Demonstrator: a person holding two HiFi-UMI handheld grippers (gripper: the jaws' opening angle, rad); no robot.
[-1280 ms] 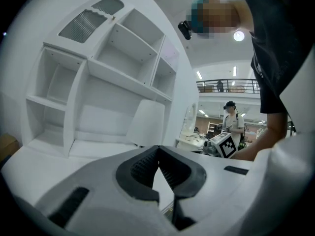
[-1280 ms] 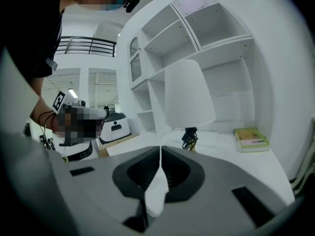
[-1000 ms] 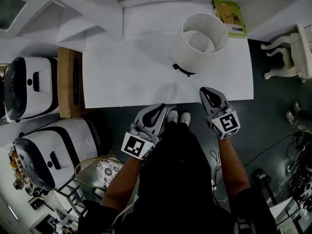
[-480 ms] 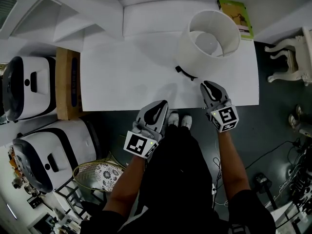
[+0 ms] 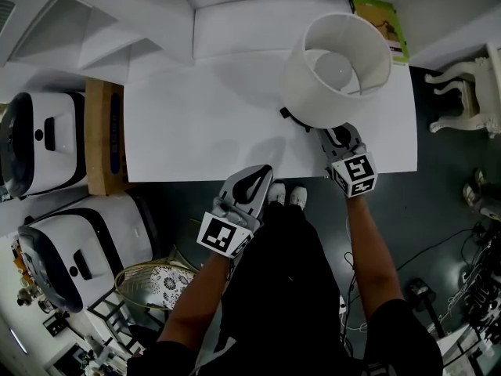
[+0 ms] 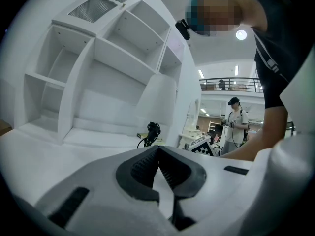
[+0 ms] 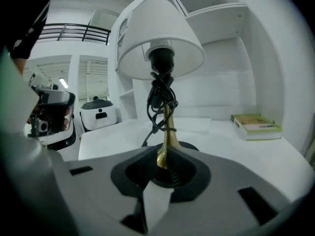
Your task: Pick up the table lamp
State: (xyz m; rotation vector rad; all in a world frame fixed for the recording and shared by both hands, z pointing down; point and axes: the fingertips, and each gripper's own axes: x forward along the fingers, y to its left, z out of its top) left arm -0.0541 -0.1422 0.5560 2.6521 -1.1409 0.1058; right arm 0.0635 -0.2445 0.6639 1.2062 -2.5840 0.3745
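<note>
The table lamp has a white drum shade (image 5: pixel 337 69), a thin brass stem (image 7: pixel 165 136), a black cord (image 7: pixel 160 97) bundled round it and a dark round base (image 7: pixel 192 147). It stands upright at the right of the white table (image 5: pixel 203 131). My right gripper (image 5: pixel 338 134) reaches under the shade's near edge. In the right gripper view its jaws (image 7: pixel 164 157) look shut, with the stem just ahead of the tips. My left gripper (image 5: pixel 261 172) hangs shut and empty at the table's front edge, and in its own view (image 6: pixel 158 151) the lamp (image 6: pixel 156 104) is far off.
A green book (image 5: pixel 380 26) lies at the table's back right corner. White shelving (image 6: pixel 98 68) rises behind the table. White appliances (image 5: pixel 39 139) and a wooden stand (image 5: pixel 106 135) are at the left, a white chair (image 5: pixel 462 92) at the right, a wicker basket (image 5: pixel 153 276) on the floor.
My right gripper has moved forward from the table's front edge to beneath the lamp shade, close to the stem. The left gripper has shifted only slightly.
</note>
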